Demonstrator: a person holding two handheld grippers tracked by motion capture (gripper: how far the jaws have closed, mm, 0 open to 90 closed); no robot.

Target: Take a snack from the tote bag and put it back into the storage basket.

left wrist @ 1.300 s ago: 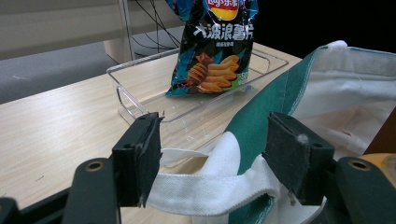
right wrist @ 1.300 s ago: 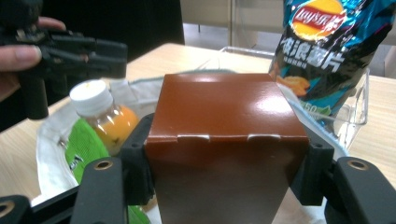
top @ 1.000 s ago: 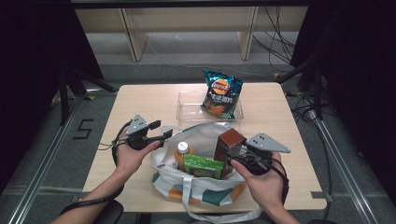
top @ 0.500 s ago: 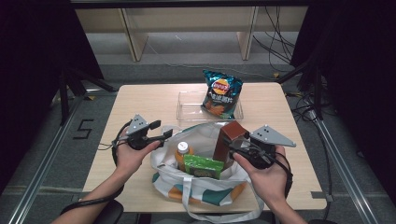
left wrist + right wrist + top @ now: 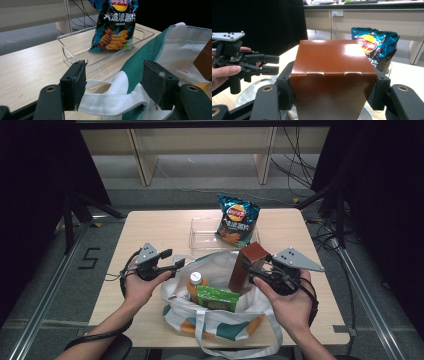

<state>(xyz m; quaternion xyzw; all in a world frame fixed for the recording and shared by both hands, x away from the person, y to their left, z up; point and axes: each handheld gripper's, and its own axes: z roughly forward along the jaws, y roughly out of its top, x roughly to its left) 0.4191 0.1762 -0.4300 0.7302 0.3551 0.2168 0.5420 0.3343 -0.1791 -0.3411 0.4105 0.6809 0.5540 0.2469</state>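
1. A pale wooden table [image 5: 150,227] stands on a grey floor, with light shelving behind it and dark curtains to either side.
2. At the far side of the table lies a clear plastic tray [image 5: 200,227], and a blue bag of crisps [image 5: 237,220] stands in its right end, leaning upright.
3. Nearer to me sits a white and green tote bag [image 5: 220,320], its mouth open upward.
4. Inside the bag I see an orange-capped bottle [image 5: 195,285] and a green packet [image 5: 216,297] side by side.
5. My right gripper [image 5: 332,96] is clamped on a brown carton [image 5: 332,75]: the pads press both of its side walls, and the box is upright with its folded top toward the camera.
6. In the high view the brown carton [image 5: 248,267] is above the right side of the bag's opening, tilted slightly and raised clear of the other goods.
7. My left gripper [image 5: 116,87] has its jaws apart, with the bag's white strap [image 5: 112,102] lying between the pads, which do not press it.
8. In the high view my left gripper [image 5: 175,265] is at the left edge of the bag's rim.
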